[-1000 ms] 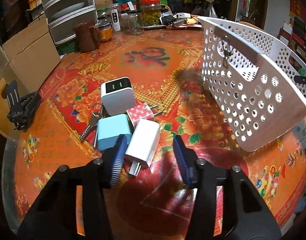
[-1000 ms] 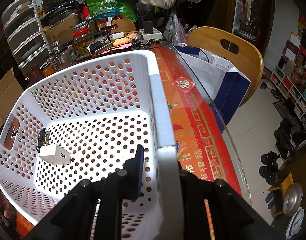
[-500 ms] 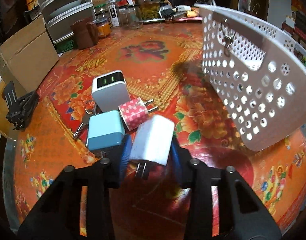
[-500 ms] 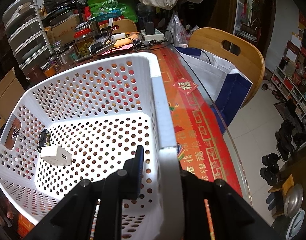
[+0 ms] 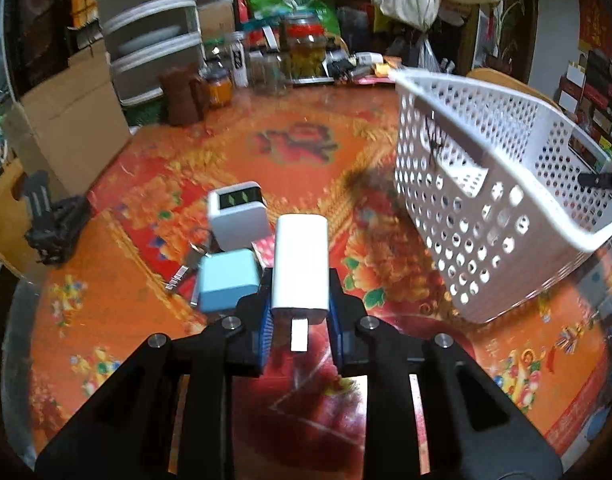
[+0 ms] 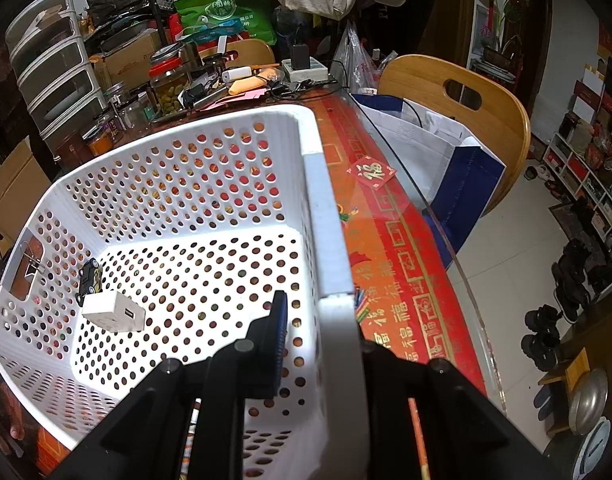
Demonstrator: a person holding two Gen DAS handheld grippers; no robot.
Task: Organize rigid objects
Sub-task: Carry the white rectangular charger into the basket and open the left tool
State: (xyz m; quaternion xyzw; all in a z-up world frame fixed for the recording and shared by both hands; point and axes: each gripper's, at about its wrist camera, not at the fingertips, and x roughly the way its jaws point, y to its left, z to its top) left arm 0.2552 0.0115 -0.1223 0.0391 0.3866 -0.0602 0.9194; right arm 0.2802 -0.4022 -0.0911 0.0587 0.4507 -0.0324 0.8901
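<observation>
left claw [image 5: 300,320] closing on the white charger [image 5: 300,266]; right claw [image 6: 319,340] clamps the basket [image 6: 329,240] rim.

Both views are bent by strong fisheye distortion, with straight edges curved and black vignetting in the corners. Warm indoor light is cast from above, and the scene is moderately bright in the middle and dim toward the upper left. In the left wrist view motion blur is seen across the desk [image 5: 306,152] pattern and the clutter at the top, while the white charger [image 5: 301,266] at centre is nearly washed out. A pale glare patch is reflected in the glossy surface at lower centre. The right wrist view is sharper; the white basket [image 6: 329,216] is lit brightly, and the floor at right is evenly lit.
</observation>
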